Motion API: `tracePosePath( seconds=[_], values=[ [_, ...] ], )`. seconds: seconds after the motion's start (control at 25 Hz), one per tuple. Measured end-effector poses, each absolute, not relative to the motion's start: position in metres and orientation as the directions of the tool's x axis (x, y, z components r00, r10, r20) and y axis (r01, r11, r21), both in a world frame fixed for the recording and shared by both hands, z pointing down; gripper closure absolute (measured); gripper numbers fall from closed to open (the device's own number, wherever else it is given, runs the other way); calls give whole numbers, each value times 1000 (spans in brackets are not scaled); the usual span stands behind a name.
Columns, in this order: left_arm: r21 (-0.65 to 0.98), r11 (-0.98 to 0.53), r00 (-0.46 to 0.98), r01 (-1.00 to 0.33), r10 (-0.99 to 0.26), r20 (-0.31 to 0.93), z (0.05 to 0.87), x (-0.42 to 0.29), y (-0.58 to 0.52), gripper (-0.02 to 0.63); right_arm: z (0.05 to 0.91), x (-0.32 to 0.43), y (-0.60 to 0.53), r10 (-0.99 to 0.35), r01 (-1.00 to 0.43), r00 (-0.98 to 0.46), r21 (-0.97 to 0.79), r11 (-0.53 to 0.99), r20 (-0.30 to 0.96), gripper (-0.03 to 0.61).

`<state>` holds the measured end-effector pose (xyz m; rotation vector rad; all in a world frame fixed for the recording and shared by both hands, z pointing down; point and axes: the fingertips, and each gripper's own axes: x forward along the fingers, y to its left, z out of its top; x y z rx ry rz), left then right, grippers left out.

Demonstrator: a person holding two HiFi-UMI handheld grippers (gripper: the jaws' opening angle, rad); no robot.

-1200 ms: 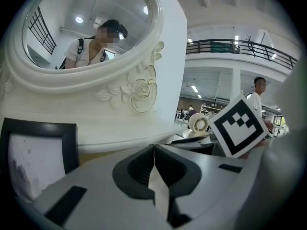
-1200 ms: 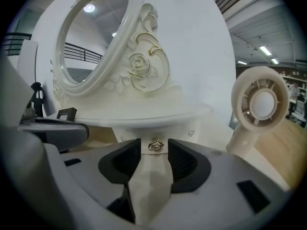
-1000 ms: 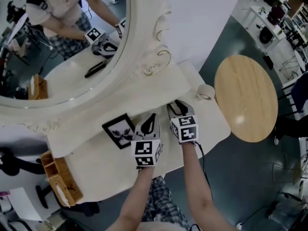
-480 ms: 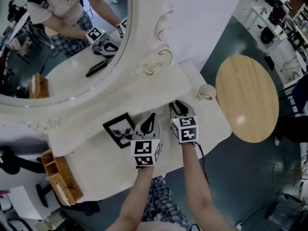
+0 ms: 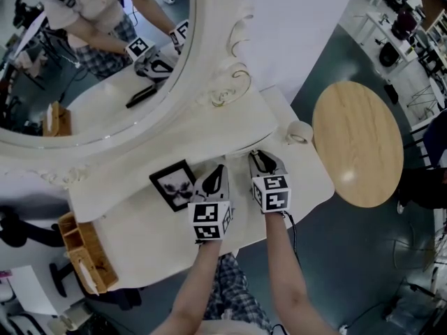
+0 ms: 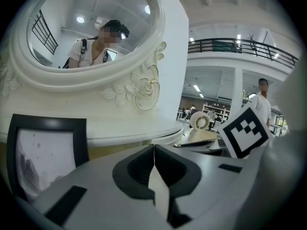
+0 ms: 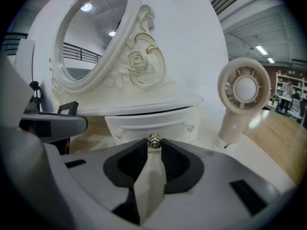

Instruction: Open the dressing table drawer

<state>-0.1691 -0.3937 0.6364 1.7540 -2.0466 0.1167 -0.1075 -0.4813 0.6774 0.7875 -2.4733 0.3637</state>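
Observation:
The white drawer [image 7: 152, 125] sits under the curved shelf of the dressing table [image 5: 154, 236], at the foot of the oval mirror [image 5: 91, 61]. Its small metal knob [image 7: 154, 141] is pinched between the pads of my right gripper [image 7: 154, 145], which is shut on it. In the head view the right gripper [image 5: 260, 160] reaches in under the shelf edge. Just to its left, my left gripper [image 5: 221, 172] hovers over the tabletop. The left gripper [image 6: 154, 150] is shut, pads together, with nothing between them.
A black picture frame [image 5: 172, 185] leans left of the left gripper. A white round object on a stand [image 5: 299, 132] is on the table's right corner. A wooden organiser [image 5: 84, 253] sits at the left end. A round wooden table [image 5: 357, 142] is off to the right.
The right gripper has shifted slightly back toward the table's front edge. The left gripper has stayed where it was.

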Motion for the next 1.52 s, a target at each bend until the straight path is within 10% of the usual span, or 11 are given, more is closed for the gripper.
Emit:
tracePosePath(
  seconds=[1.36,1.52],
  values=[
    [206,188,-98,-960,-918,385,635,-161,-378,586,680,-65,-451,-470,-617,-696,-118,778,543,468],
    [203,184,-95,-962,-919,383,633,-159,-376,586,671,-63,-452,-466,-608,-734,-173,774,494,285]
  ],
)
